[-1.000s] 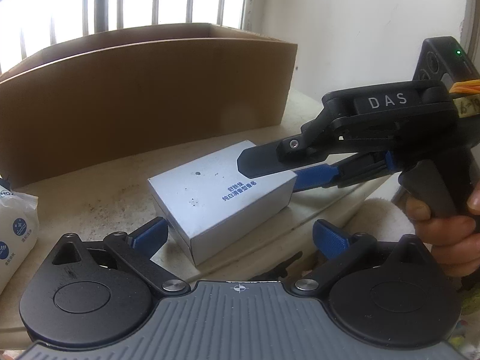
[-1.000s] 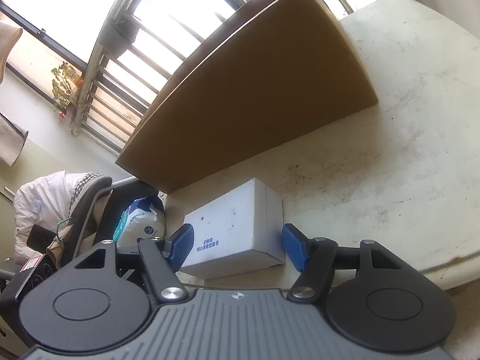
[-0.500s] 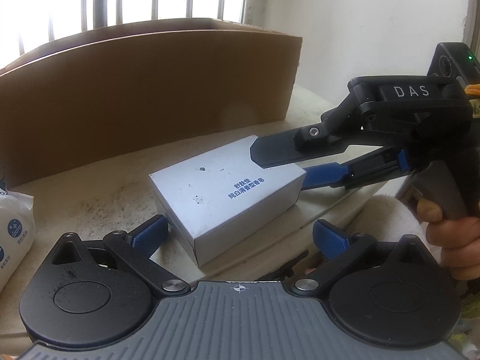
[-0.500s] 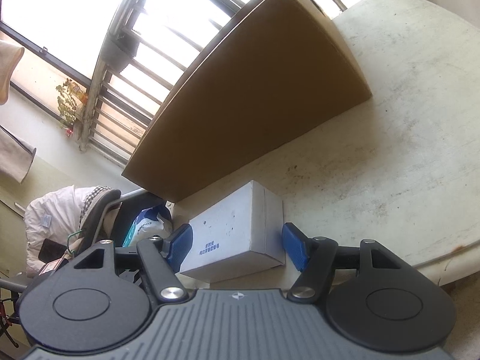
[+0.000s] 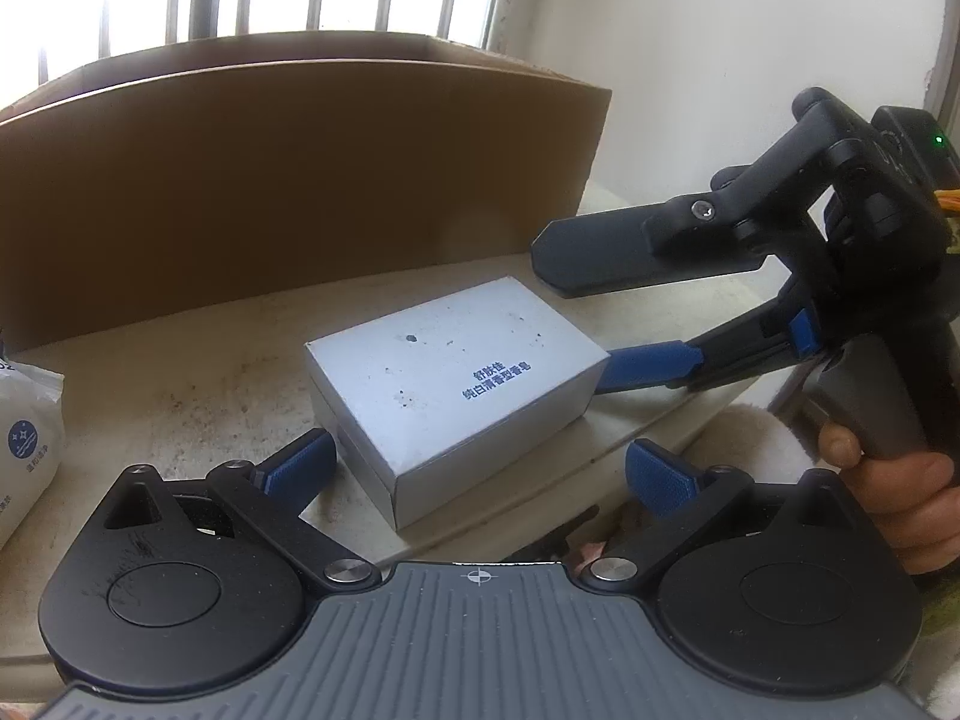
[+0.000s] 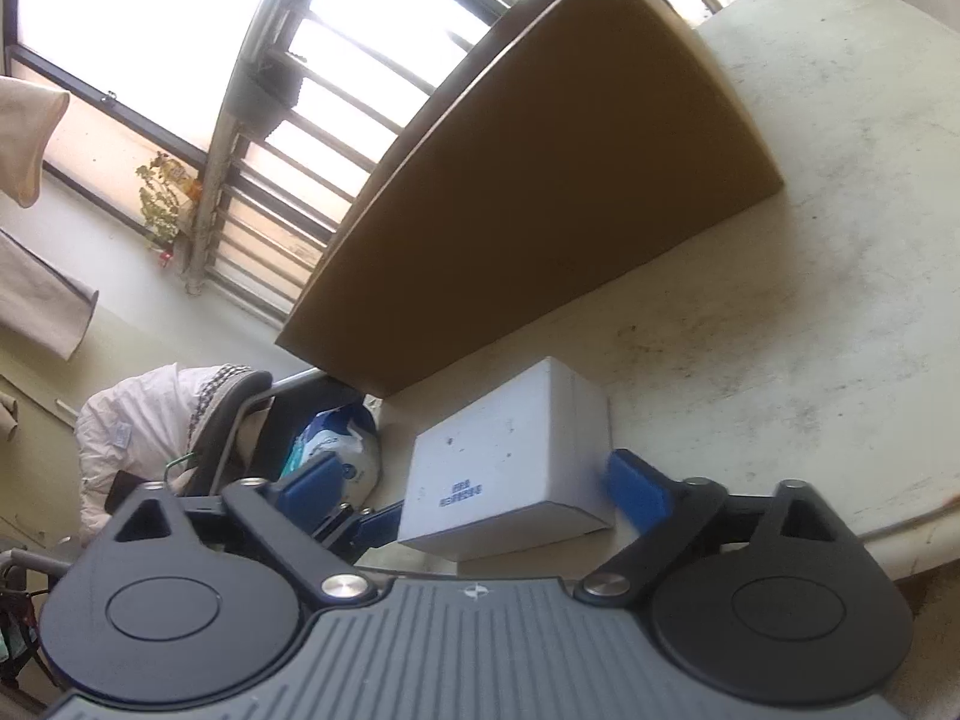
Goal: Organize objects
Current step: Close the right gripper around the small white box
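Small box [image 5: 456, 384] on table [image 5: 180, 396], before cardboard box [image 5: 288, 180]; packet [image 5: 24, 450] at left.

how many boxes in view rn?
2. A small white box lies on the tabletop between the right gripper's open jaws. A large cardboard box stands behind it by the window. Its inside is hidden.

The cardboard box [image 5: 288, 180] walls off the far side of the table [image 5: 180, 396]. The white box [image 5: 456, 384] lies near the front edge, with bare table between the two. A white pack [image 5: 24, 438] blocks the left. The right gripper [image 5: 606, 306] straddles the white box's right end.
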Tool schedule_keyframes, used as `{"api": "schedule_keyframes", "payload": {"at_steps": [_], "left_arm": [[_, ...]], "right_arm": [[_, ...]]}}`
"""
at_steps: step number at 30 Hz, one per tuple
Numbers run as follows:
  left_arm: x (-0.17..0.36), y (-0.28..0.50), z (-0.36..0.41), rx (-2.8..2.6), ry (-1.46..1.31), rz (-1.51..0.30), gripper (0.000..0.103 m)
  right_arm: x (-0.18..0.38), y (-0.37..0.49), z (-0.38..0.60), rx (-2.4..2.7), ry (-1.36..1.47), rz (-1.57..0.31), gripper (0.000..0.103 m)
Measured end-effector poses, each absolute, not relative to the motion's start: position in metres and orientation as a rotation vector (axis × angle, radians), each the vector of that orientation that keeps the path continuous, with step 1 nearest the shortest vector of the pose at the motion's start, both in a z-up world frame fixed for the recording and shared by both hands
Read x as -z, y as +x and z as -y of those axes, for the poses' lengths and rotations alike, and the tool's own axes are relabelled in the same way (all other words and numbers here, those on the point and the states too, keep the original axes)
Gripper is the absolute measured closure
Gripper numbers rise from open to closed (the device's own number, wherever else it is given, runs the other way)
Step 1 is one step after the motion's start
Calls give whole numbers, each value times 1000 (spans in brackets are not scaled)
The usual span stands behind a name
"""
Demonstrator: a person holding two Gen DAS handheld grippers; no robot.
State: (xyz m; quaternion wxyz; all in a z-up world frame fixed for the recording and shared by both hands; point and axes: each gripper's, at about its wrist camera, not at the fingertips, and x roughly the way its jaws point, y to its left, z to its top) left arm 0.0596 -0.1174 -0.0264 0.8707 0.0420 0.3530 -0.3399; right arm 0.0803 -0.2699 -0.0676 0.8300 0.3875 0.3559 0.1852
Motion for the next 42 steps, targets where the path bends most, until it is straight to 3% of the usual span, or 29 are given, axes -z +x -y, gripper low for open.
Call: {"api": "schedule_keyframes", "payload": {"at_steps": [23, 28, 36, 42], "left_arm": [[27, 57, 109, 736, 74, -716, 0], [27, 53, 115, 709, 106, -700, 2], [27, 49, 109, 675, 99, -674, 19], [27, 45, 103, 653, 81, -663, 33]], "right_arm": [[65, 75, 265, -397, 769, -741, 1], [59, 66, 269, -351, 712, -683, 13], [66, 69, 267, -298, 666, -695, 40], [66, 68, 259, -282, 626, -707, 47]]}}
